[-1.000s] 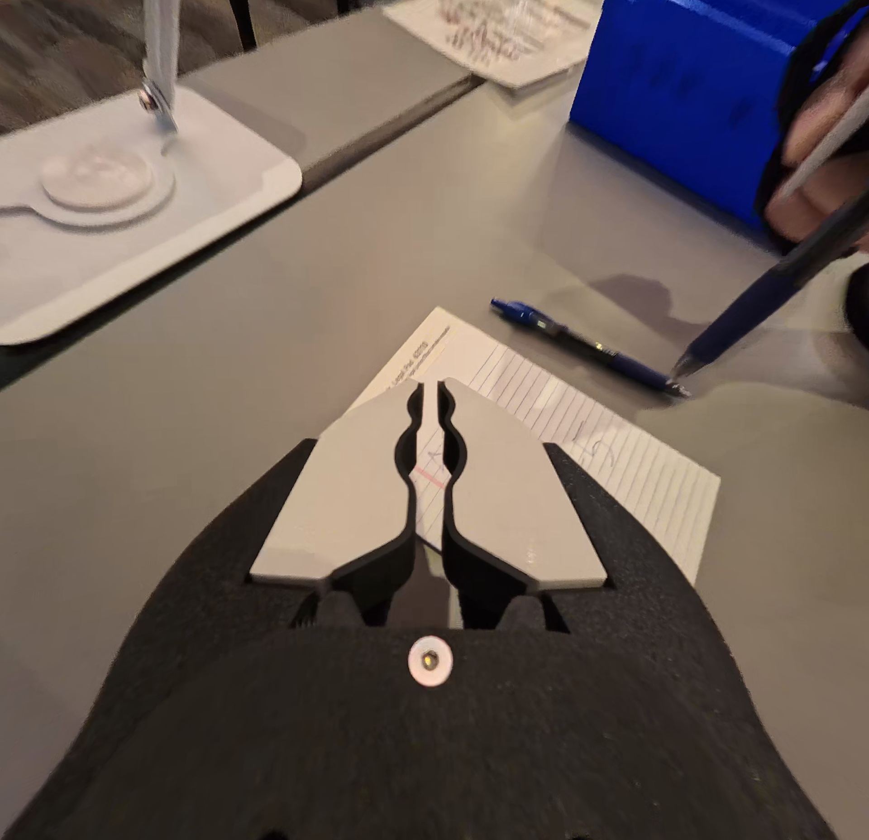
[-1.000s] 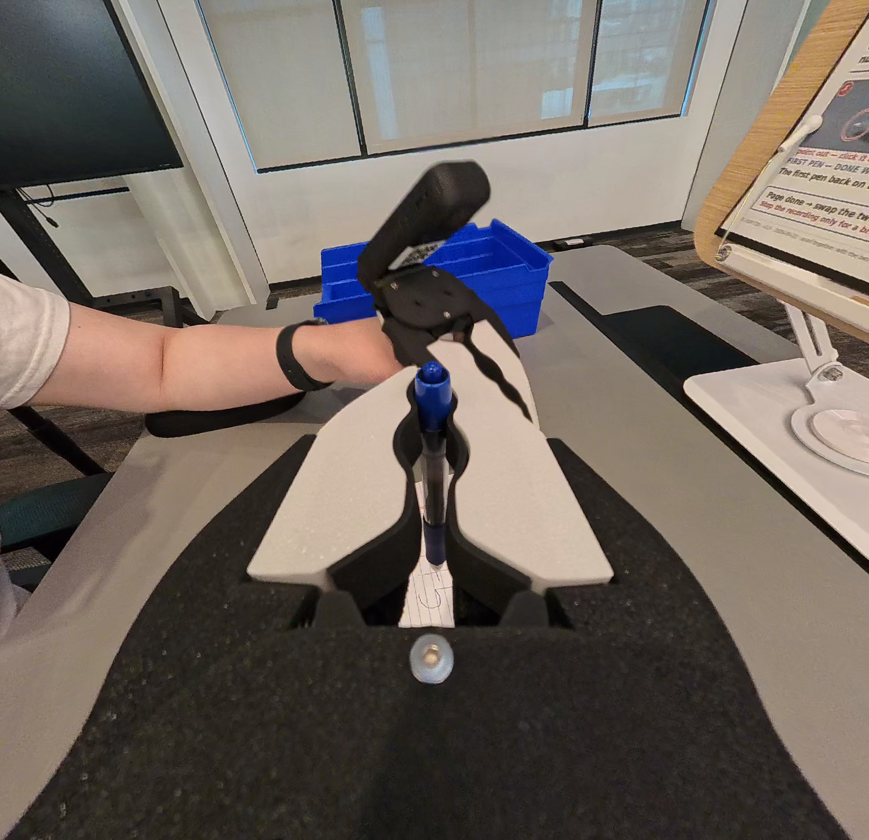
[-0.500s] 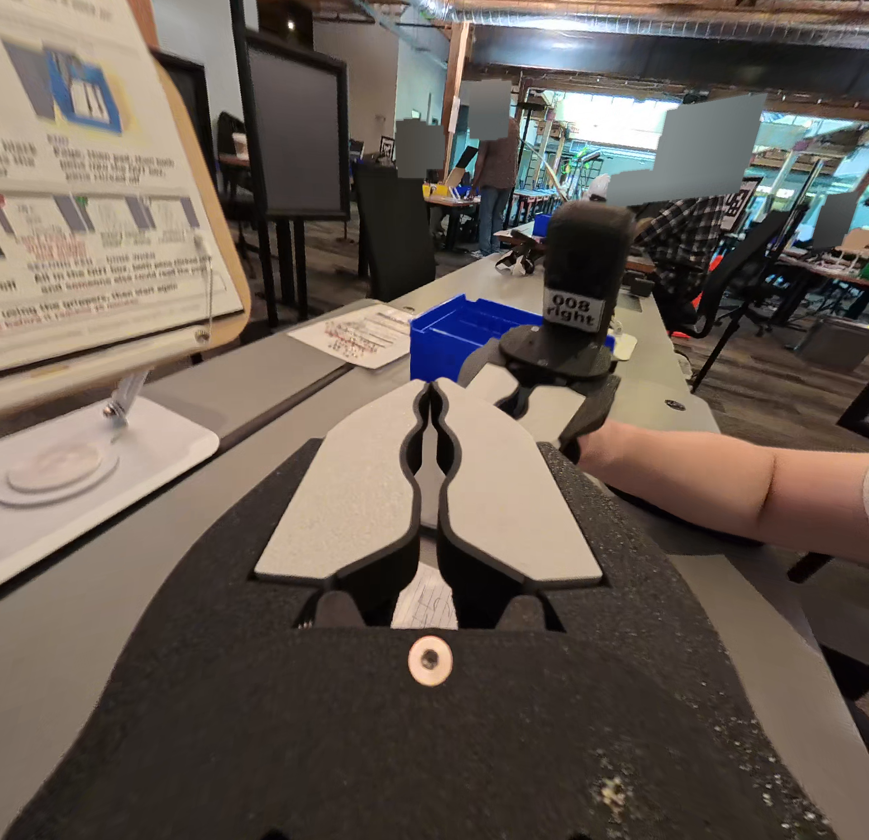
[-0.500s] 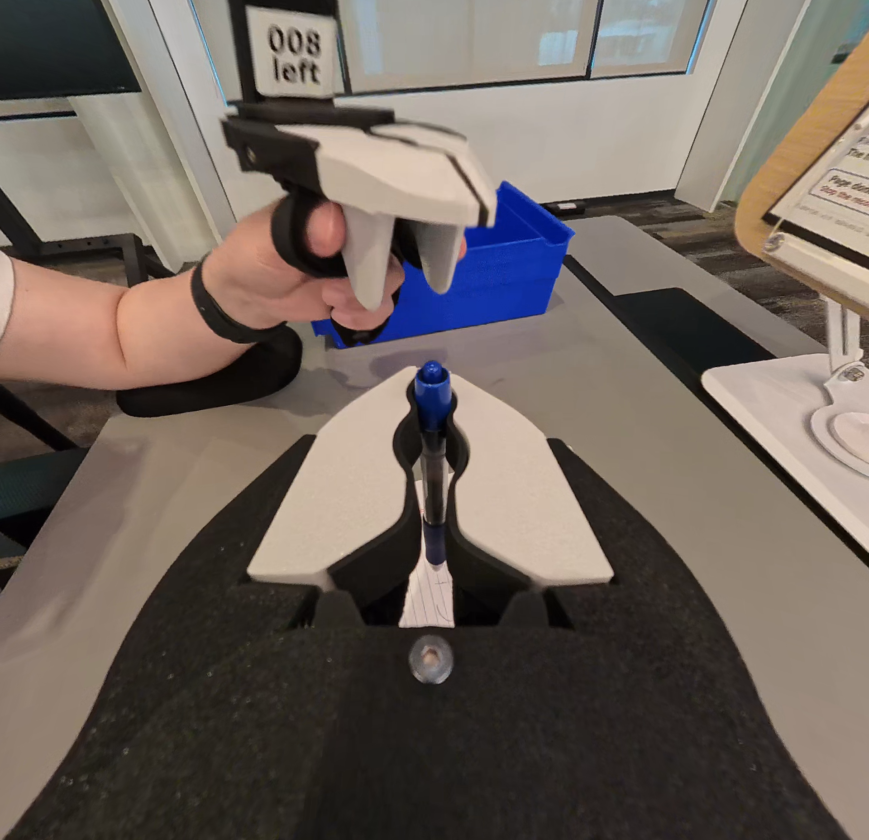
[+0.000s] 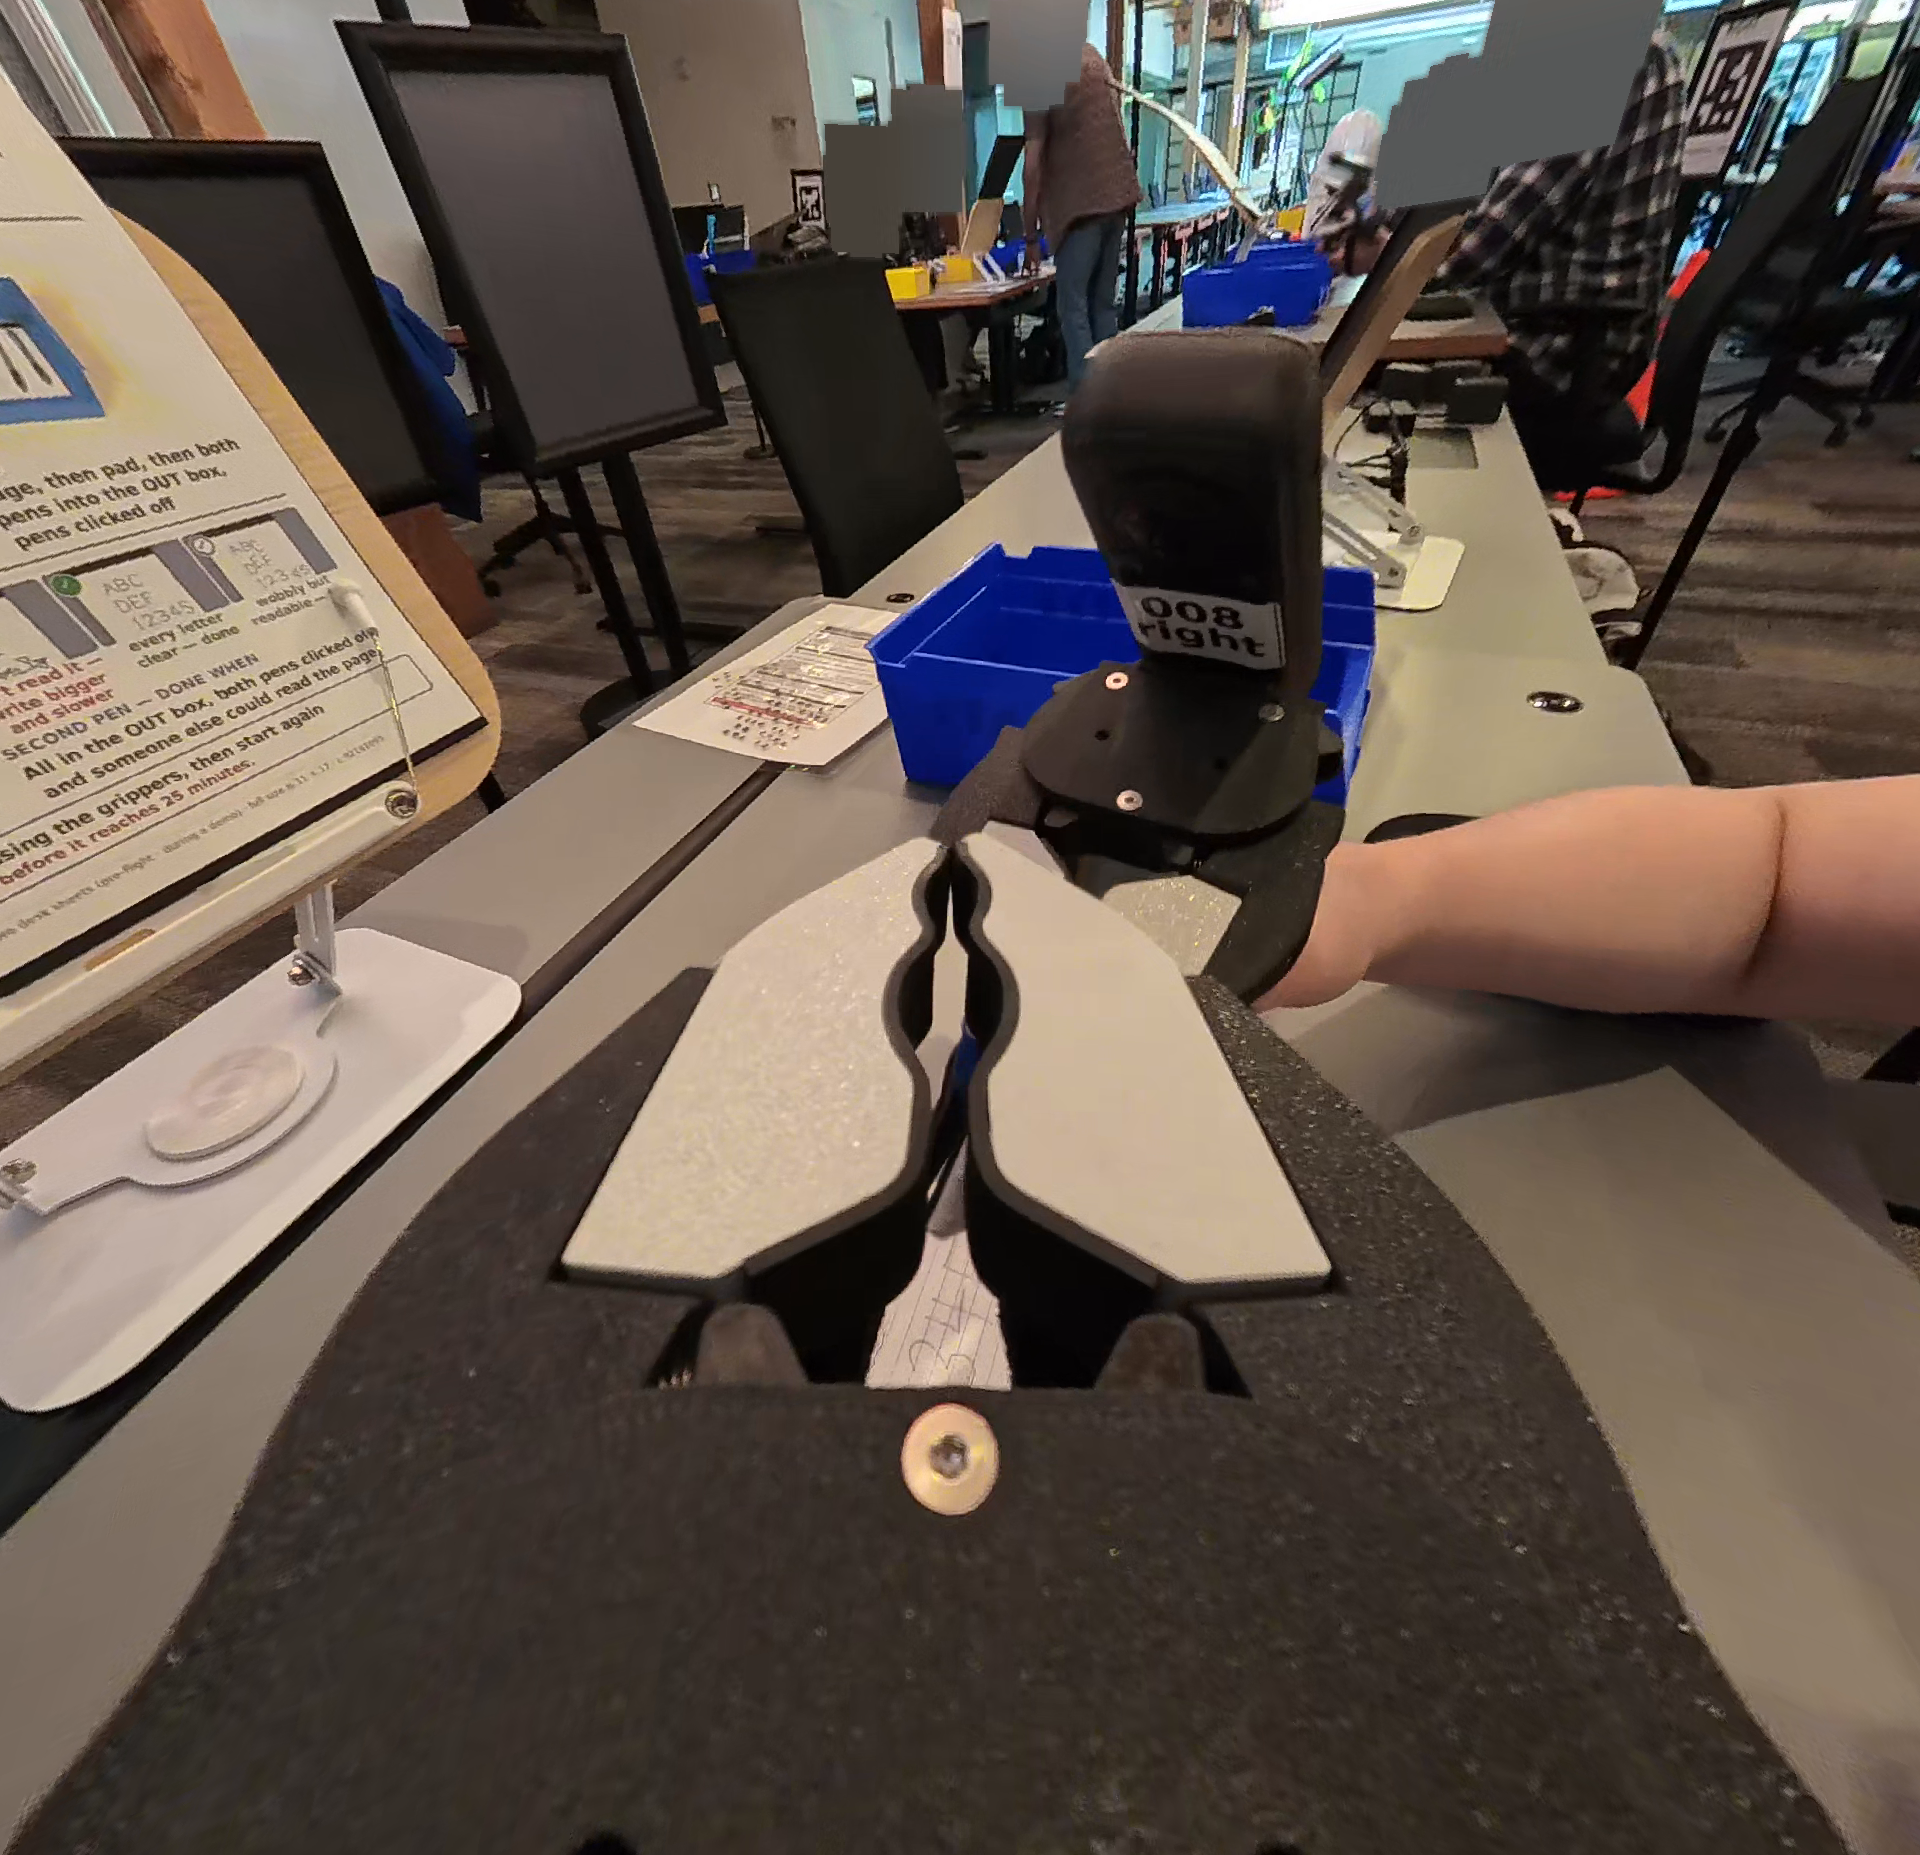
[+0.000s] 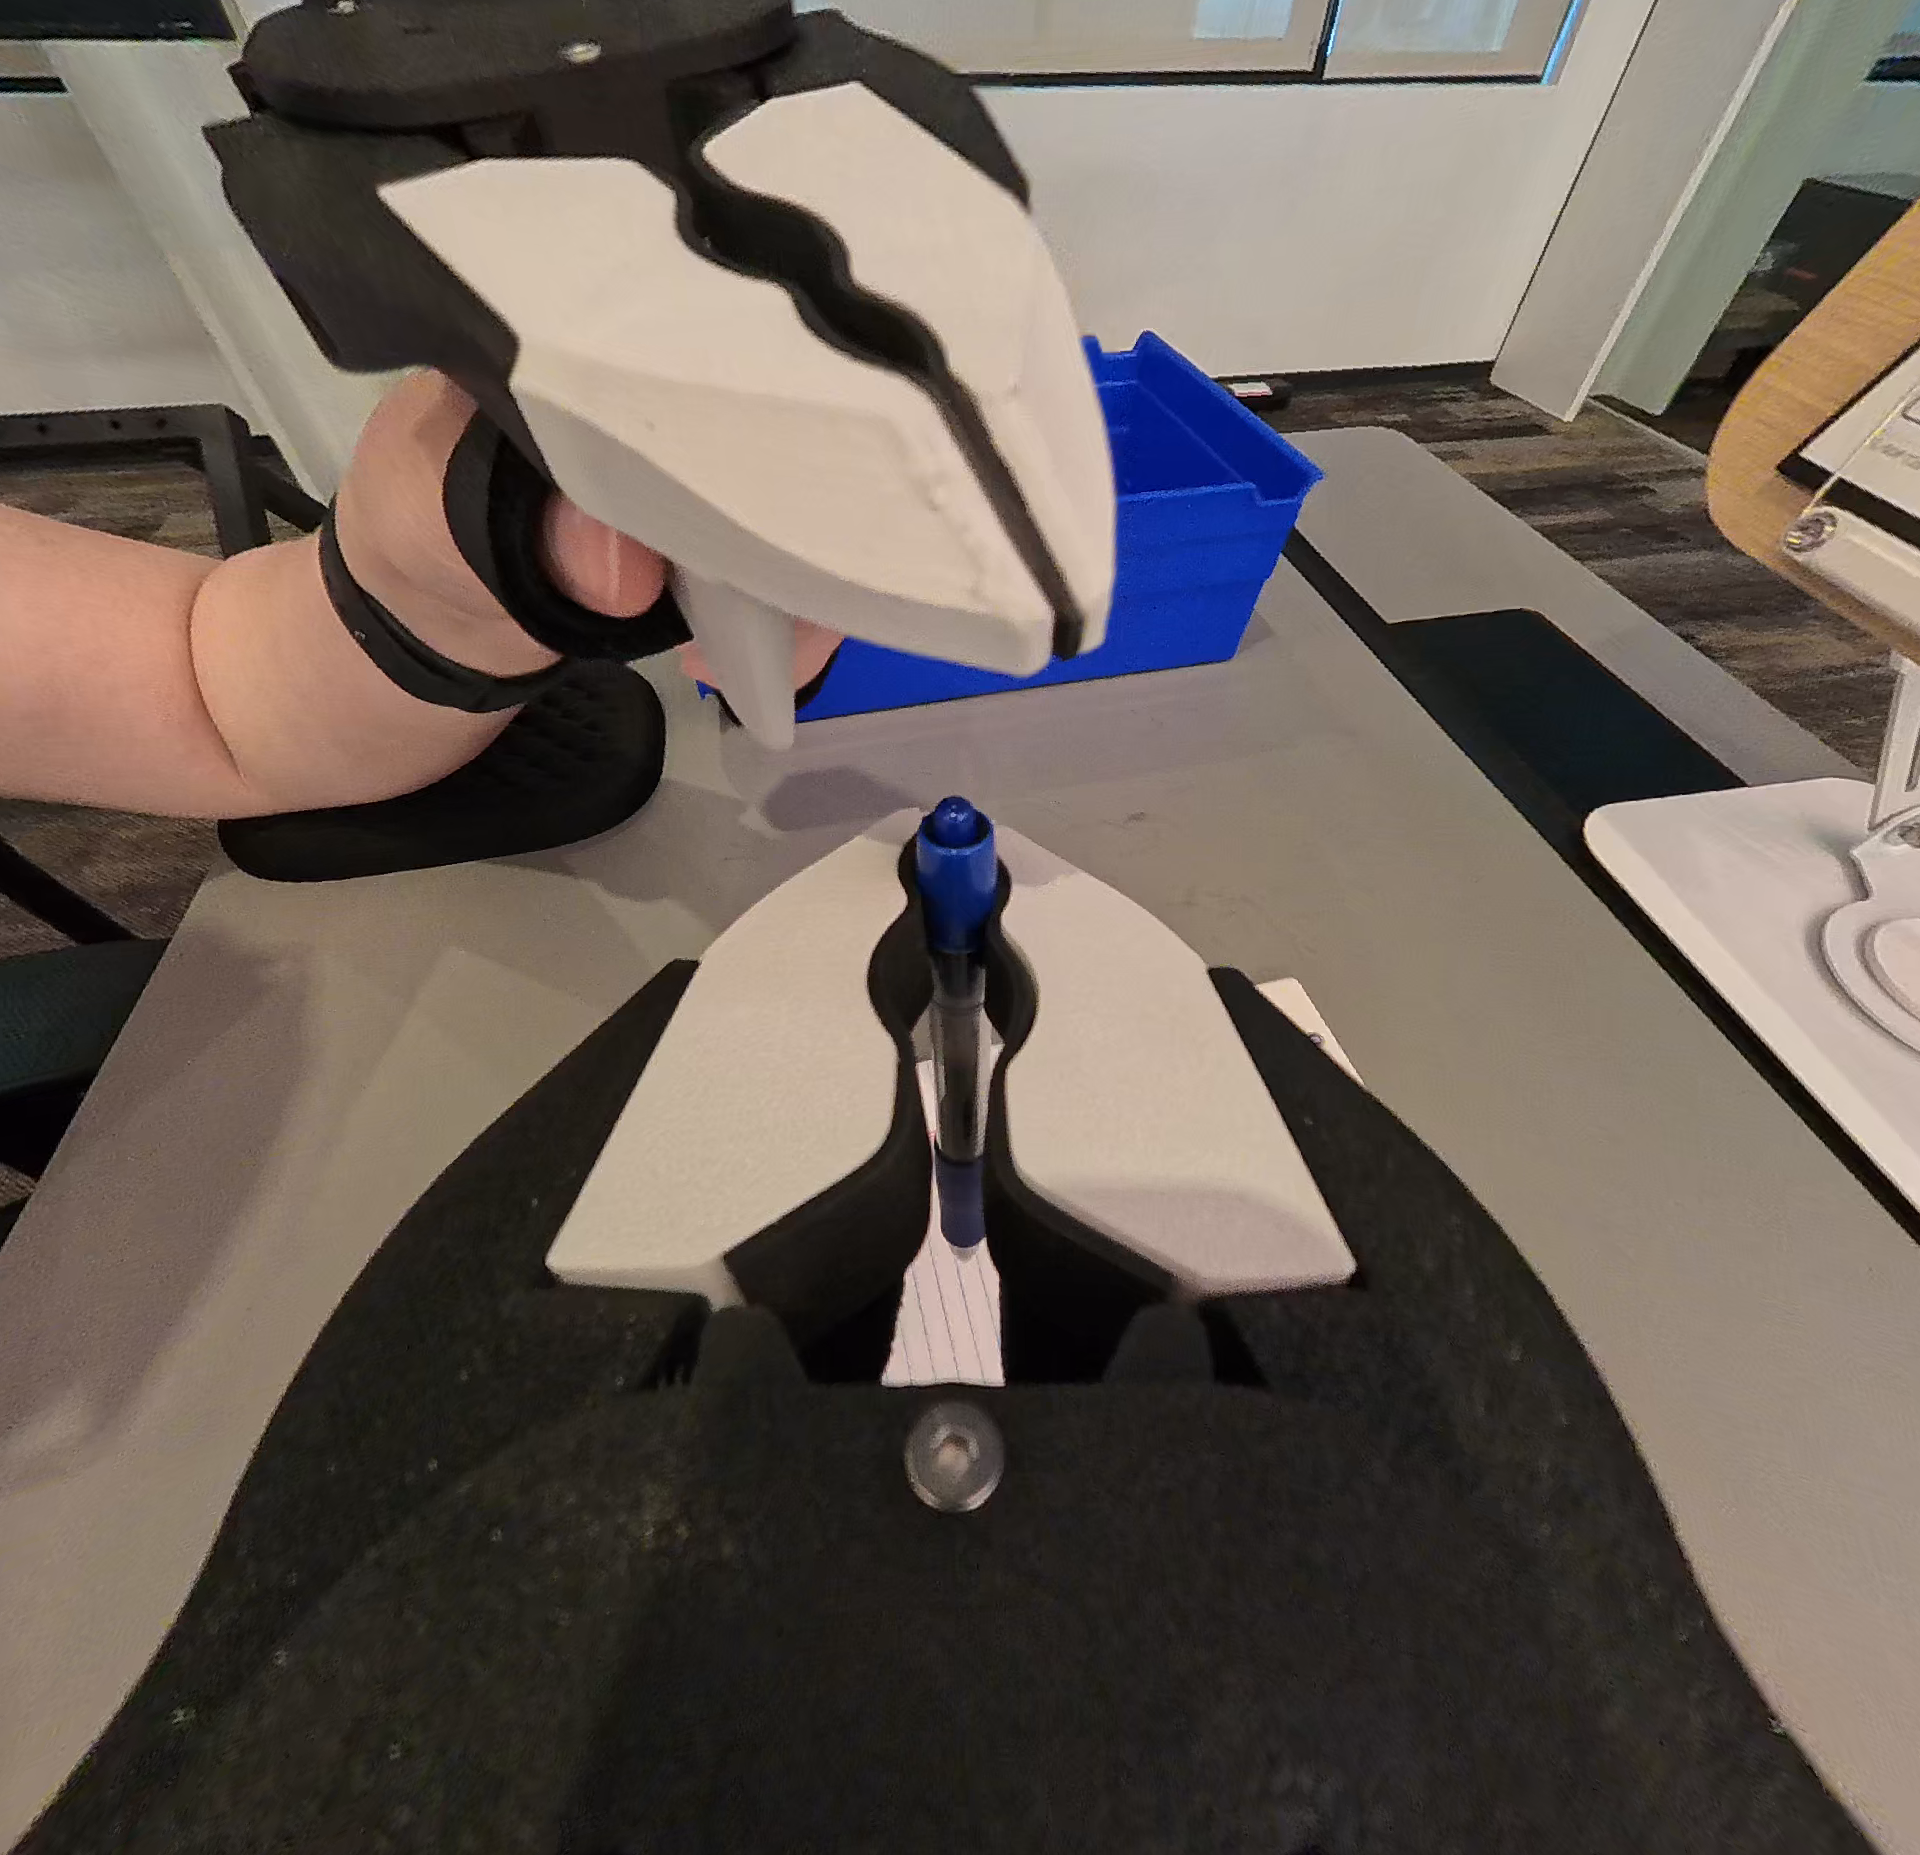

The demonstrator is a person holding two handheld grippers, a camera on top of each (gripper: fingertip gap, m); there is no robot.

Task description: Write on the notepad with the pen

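Observation:
My right gripper (image 6: 956, 855) is shut on a blue pen (image 6: 956, 984) held upright, its clicker end up and its tip down at the white lined notepad (image 6: 948, 1322) seen through the finger gap. My left gripper (image 6: 1055, 631) is shut and empty. It hovers just above and beyond the pen's top, apart from it. In the left wrist view, the left gripper (image 5: 951, 855) points level at the right gripper (image 5: 1195, 777). A strip of the notepad (image 5: 940, 1327) with handwriting shows under the fingers. Most of the pad is hidden.
A blue bin (image 6: 1195, 558) stands on the grey table behind the grippers, also in the left wrist view (image 5: 987, 652). An instruction board on a white stand (image 5: 239, 1078) is at the left, a printed sheet (image 5: 779, 693) beside the bin. A black wrist rest (image 6: 447, 797) lies under the arm. The grippers' ends are close to 7 cm from one another.
My left gripper has lifted off the notepad, tilted up to level and moved close over the pen's top. My right gripper still holds the pen upright over the pad.

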